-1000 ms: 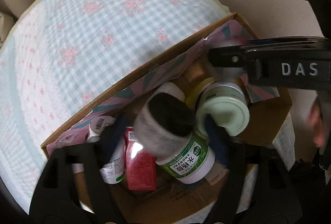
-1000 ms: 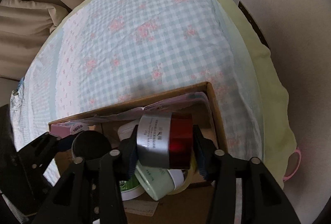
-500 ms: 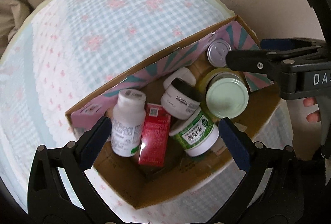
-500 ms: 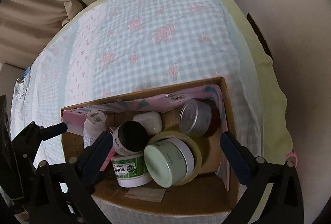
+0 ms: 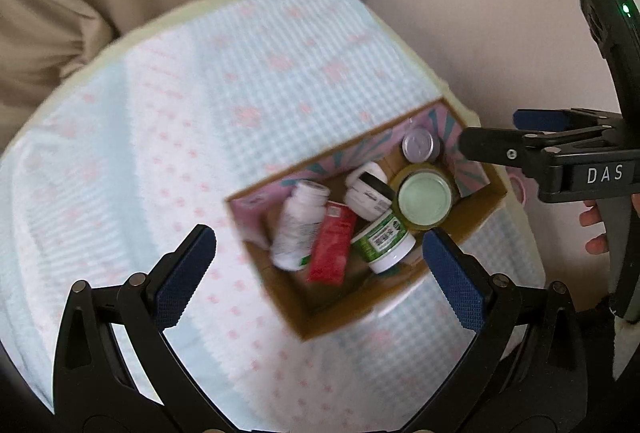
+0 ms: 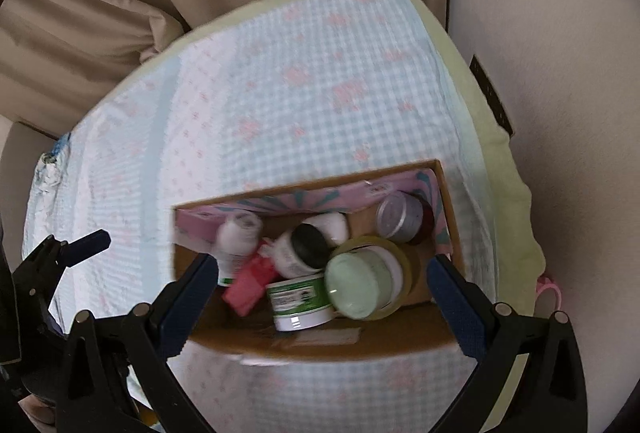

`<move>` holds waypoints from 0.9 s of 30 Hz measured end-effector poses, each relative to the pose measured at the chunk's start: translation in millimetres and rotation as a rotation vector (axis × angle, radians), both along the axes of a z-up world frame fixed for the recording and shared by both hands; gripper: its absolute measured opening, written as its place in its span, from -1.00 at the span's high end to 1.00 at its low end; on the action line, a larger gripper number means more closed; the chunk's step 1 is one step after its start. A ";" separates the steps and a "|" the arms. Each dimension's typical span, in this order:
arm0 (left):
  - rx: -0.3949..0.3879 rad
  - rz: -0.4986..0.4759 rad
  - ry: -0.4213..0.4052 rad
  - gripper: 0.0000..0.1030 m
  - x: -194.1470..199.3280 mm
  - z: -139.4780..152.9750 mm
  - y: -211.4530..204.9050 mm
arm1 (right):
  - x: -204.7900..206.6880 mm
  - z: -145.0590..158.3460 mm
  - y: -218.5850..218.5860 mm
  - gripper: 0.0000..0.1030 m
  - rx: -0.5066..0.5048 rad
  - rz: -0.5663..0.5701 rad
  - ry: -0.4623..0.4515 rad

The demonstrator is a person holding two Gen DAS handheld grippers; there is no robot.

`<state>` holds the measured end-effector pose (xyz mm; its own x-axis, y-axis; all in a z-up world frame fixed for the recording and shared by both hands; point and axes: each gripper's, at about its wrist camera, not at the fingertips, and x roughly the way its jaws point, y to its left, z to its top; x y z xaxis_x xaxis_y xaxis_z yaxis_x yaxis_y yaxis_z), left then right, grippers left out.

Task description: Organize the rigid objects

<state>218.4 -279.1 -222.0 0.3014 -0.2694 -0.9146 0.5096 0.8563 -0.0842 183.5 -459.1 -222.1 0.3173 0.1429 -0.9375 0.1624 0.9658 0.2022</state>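
Our left gripper (image 5: 320,265) has its blue-padded fingers (image 5: 186,273) spread wide with nothing between them, after a last bit of opening; our right gripper (image 6: 322,291) has just sprung open too, its jaws wide and empty. Both hang above the cardboard box (image 6: 320,341), touching none of its contents.

Inside the box, from the left-wrist view, a white bottle (image 5: 298,225) lies tilted at the left end, with a red carton (image 5: 332,247) just beside it. Next comes a green-labelled jar (image 5: 384,239), and above it a white jar with a black lid (image 5: 366,191). A pale green lidded jar (image 5: 424,199) sits inside what looks like a roll of tape, though blur makes that uncertain. A silver-topped can (image 5: 418,145) rests in the far right corner, against the pink-patterned inner flap (image 6: 288,201).

The box stands on a blue checked cloth (image 6: 304,105) near its right edge. Fingers of a hand (image 5: 594,229) show on the right gripper's handle.
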 end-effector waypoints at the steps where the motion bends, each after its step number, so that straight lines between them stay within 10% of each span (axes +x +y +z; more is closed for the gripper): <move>1: -0.007 0.013 -0.011 -1.00 -3.2 13.6 12.6 | -1.7 11.3 7.1 -1.00 -0.010 0.003 -0.012; 14: -0.074 0.294 -0.310 -1.00 -74.3 170.3 210.1 | -64.7 189.8 162.6 -1.00 -0.156 0.074 -0.287; 27: -0.115 0.418 -0.438 -1.00 -147.3 194.5 294.4 | -126.1 217.4 254.2 -1.00 -0.272 0.096 -0.397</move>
<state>71.1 15.3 -27.5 0.7438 -0.1367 -0.6542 0.1409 0.9889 -0.0464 57.4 -204.9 -4.7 0.6548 -0.0440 -0.7545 0.0314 0.9990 -0.0310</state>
